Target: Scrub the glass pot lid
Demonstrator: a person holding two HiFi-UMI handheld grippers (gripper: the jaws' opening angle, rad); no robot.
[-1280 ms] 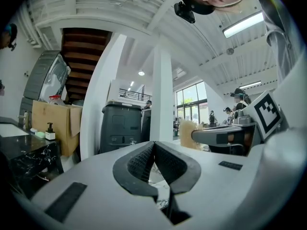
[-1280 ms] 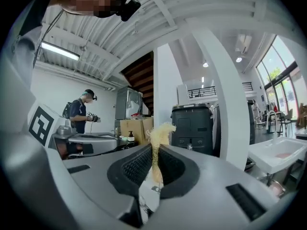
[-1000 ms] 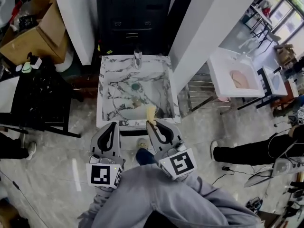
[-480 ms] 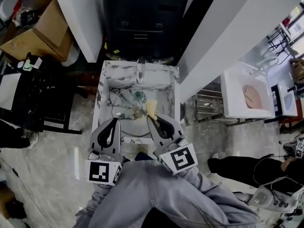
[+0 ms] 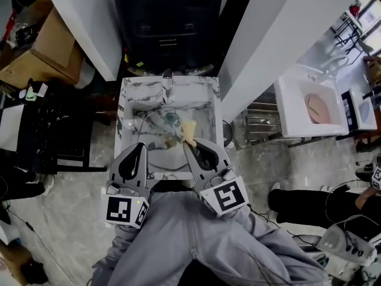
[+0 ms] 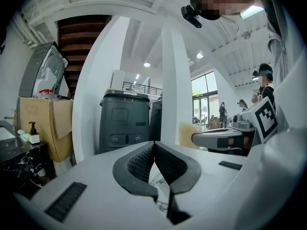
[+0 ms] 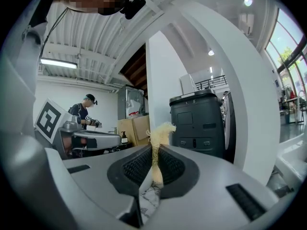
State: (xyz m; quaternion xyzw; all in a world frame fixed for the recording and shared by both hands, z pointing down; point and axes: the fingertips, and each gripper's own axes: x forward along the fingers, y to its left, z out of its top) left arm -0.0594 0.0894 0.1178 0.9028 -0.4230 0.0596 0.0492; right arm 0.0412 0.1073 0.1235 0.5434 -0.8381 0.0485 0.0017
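Two grippers reach over the near edge of my marble sink [image 5: 128,100], and the glass lid [image 5: 159,157] lies flat in its basin beneath their tips. My left gripper [image 6: 154,150] is closed tight with nothing between its jaws. My right gripper [image 7: 154,164] pinches a pale, frayed scrubber [image 7: 158,138].
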